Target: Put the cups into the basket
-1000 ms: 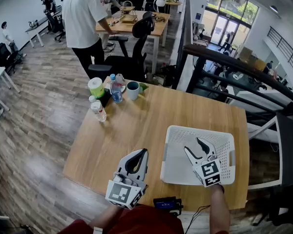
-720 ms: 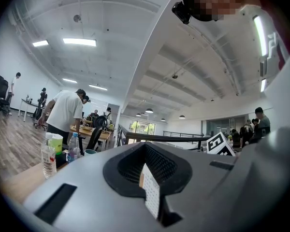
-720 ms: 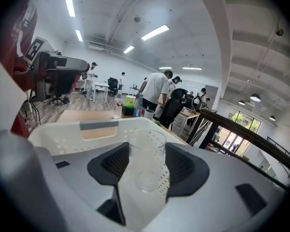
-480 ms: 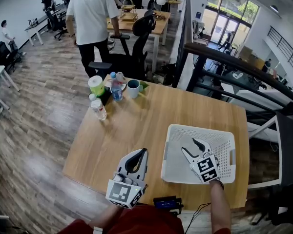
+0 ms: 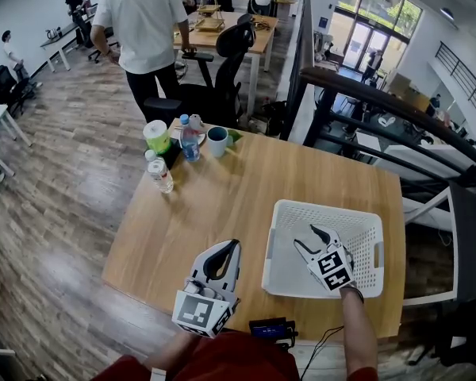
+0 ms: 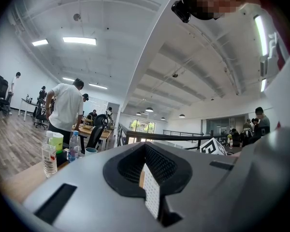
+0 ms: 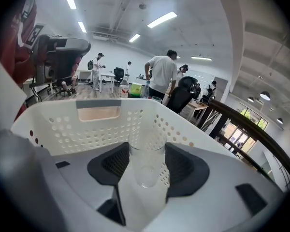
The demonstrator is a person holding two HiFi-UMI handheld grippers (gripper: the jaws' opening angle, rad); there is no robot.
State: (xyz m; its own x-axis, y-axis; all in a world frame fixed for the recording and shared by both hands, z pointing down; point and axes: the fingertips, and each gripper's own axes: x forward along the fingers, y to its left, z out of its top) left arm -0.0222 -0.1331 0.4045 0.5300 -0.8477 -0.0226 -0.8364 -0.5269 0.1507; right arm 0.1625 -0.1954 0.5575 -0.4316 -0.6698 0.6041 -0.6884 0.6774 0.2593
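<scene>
A clear glass cup (image 7: 147, 138) stands upright between the jaws of my right gripper (image 7: 147, 166), which is shut on it. This gripper (image 5: 305, 238) is down inside the white perforated basket (image 5: 325, 209) at the table's right; the basket's far wall (image 7: 63, 124) with its handle slot rises just beyond the cup. In the head view the glass is too faint to make out. My left gripper (image 5: 226, 250) rests shut and empty over the wooden table, left of the basket. A pale mug (image 5: 216, 143) stands at the table's far edge, well away from both grippers.
Next to the mug are a green tub (image 5: 156, 140) and two water bottles (image 5: 190, 144) (image 5: 160, 175). A black office chair (image 5: 222, 62) and a standing person (image 5: 147, 22) are behind the table. A black device (image 5: 270, 329) lies at the near edge.
My right gripper has shifted slightly left and farther in over the basket with the cup. The left gripper has stayed put. The person behind the table has stepped away.
</scene>
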